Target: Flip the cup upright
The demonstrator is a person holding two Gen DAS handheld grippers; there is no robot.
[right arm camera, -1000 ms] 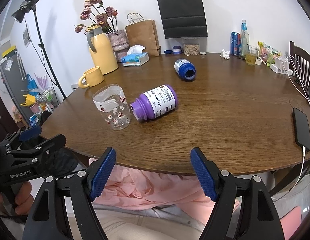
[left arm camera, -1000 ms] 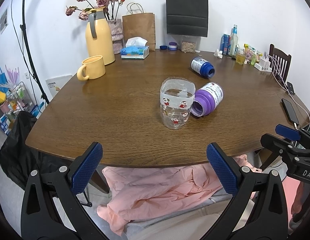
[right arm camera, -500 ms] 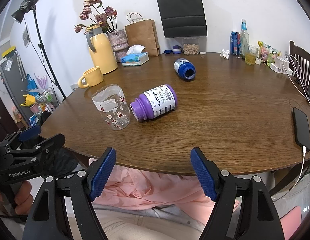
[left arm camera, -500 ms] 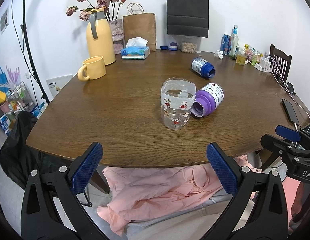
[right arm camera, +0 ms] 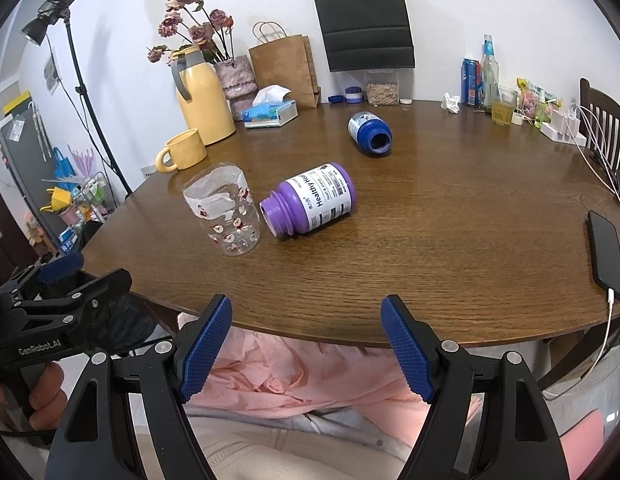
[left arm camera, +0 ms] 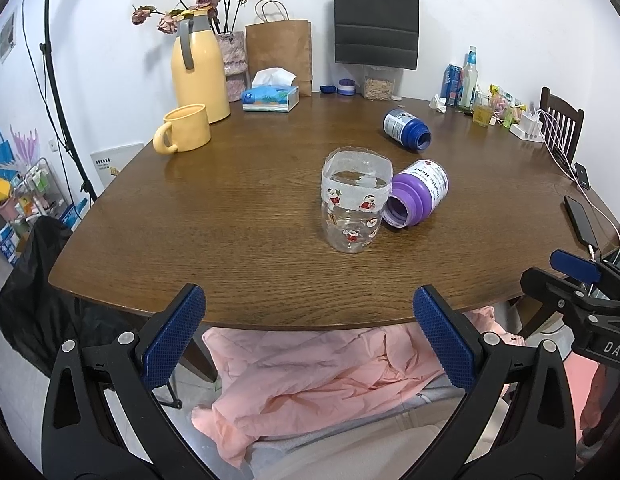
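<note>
We hold both hand-held grippers, left [left arm camera: 306,336] and right [right arm camera: 306,344], spread wide at the frame bottom; the cup [left arm camera: 355,206] stands mid-frame on the worktop [left arm camera: 238,216], touching a purple bottle [left arm camera: 418,196].

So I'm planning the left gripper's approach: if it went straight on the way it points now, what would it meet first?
Probably the clear cup. The open left gripper hangs off the table's near edge, with bare wood ahead up to the cup. The purple bottle lies just right of it. Height over the tabletop is hard to judge.

"Healthy" on purple bottle [right arm camera: 310,203], "GenRobot.AI" on left gripper [right arm camera: 62,276]
</note>
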